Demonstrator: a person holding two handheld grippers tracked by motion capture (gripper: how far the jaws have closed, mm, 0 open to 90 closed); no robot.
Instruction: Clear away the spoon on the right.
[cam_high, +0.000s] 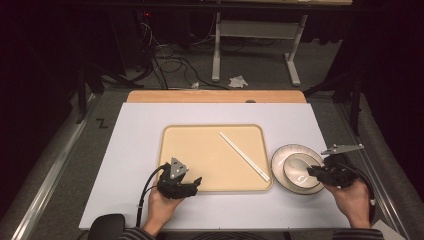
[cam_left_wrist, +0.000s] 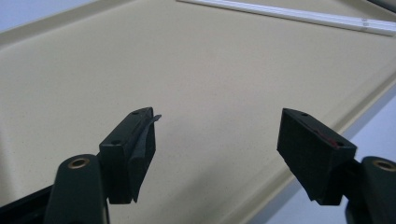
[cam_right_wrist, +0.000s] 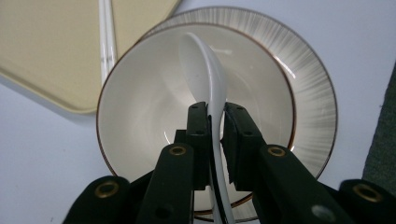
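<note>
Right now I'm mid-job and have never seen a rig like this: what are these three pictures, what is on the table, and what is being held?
No robot arm is here: a person holds a handheld two-jaw tool in each hand. The high view looks down on the pale table from above the person's side. The other two pictures come from cameras riding on each tool, looking along its black jaws.

On the table lies a beige rectangular tray with a pair of white chopsticks lying diagonally on it. Right of the tray, a cream bowl with a dark rim sits on a striped round plate.

The left gripper hovers over the tray's near edge, jaws wide apart and empty. The right gripper has its jaws closed on the handle of a white ceramic spoon, whose scoop end reaches over the bowl.
</note>
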